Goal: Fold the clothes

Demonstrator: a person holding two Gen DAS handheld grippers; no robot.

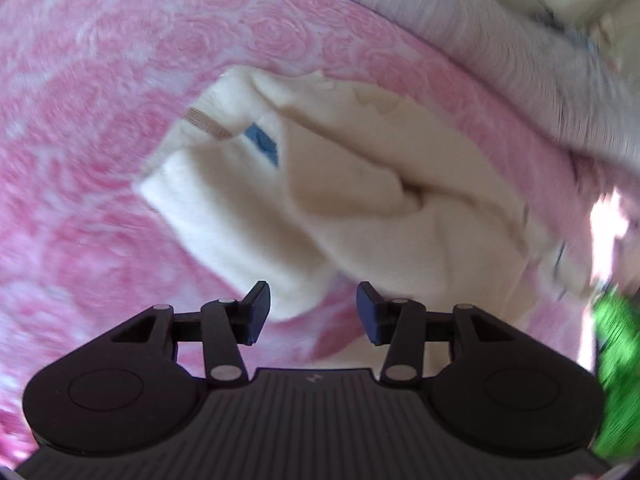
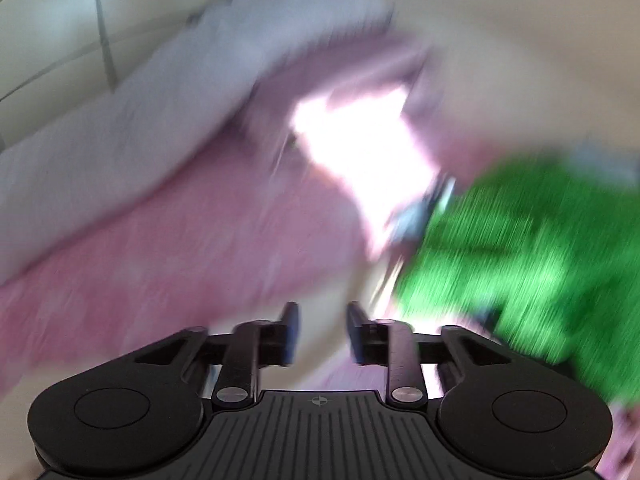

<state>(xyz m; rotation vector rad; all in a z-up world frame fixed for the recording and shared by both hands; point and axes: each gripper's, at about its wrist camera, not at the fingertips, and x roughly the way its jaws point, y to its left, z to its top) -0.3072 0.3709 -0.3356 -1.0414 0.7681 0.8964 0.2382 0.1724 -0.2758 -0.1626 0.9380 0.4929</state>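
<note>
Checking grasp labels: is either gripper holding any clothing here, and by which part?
Nothing is held. The left gripper is open above the cream garment; the right gripper is open, empty.

A bed covered by a pink rose-patterned blanket fills most of the scene, a pale grey striped cover lying along its far edge, cream panelled cabinetry standing behind it, and a hard bright patch of light falling on the bedding.

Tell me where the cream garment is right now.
In the left wrist view, the cream garment lies mid-frame on the pink bedspread, just ahead of the empty left gripper.
</note>
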